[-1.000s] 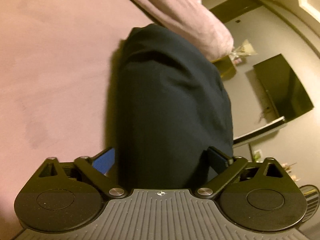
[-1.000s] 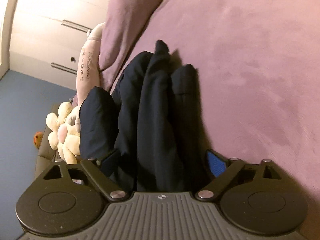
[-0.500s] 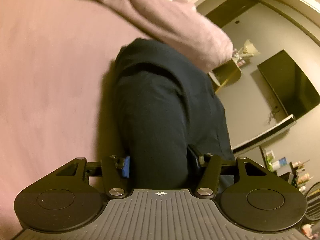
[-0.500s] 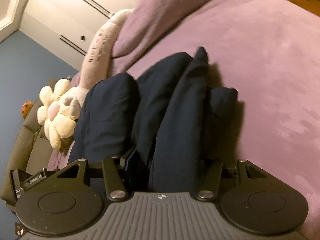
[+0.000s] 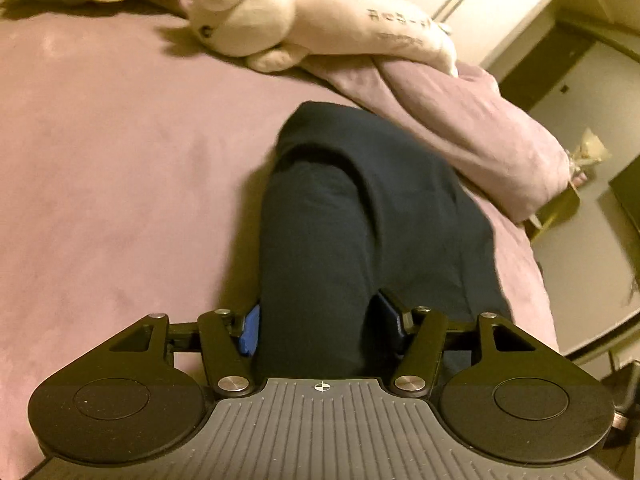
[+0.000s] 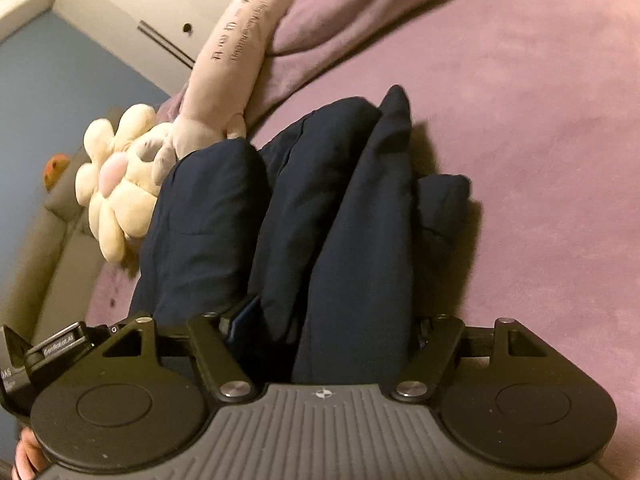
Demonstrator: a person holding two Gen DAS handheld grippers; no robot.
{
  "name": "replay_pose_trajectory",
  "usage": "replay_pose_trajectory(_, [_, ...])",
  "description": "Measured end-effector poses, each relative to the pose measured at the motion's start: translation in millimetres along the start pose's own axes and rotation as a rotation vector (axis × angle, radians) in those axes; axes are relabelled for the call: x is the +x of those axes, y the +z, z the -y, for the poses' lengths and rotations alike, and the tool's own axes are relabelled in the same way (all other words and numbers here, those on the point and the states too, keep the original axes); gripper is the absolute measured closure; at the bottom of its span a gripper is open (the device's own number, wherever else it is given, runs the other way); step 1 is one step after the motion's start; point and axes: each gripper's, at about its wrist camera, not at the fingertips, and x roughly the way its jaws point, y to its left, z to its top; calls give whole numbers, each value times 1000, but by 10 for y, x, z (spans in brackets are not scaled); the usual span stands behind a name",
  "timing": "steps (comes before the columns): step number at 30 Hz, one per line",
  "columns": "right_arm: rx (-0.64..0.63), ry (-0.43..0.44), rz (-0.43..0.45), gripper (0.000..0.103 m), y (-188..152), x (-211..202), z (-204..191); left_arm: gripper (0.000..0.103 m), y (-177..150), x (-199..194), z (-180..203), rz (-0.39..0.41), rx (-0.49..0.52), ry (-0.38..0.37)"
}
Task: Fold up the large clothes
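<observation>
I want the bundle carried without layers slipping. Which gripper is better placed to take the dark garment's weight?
Left, probably. The left gripper, jaws opening, straddles one compact roll of the dark garment. The right gripper, also opening, spans several loose folds, with one fold outside its pads.

Long pale plush toy (image 5: 320, 36) atop mauve pillow (image 5: 472, 136), cream flower plush (image 6: 116, 184) beside, on mauve bedspread (image 5: 120, 160).

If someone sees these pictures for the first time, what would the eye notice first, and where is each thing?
First, the dark garment, bunched in thick folds in the middle of the purple bed. It runs between the pads of the left gripper and the right gripper, whose jaws are opening. Next, the pale plush toy lying at the head of the bed beside a purple pillow.
</observation>
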Motion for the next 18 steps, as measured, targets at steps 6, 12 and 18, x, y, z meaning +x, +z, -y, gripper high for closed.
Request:
replay_pose_trajectory(6, [-62,15,163,29,-190,-647,-314,35,-370,-568,-16,126,131,-29])
replay_pose_trajectory(12, [-139,118,132,28,-117,-364,-838,33,-654,-775,2,92,159,-32])
replay_pose_trajectory(18, [-316,-111,75,66,-364,121,-937,30,-657,-904,-26,112,159,-8])
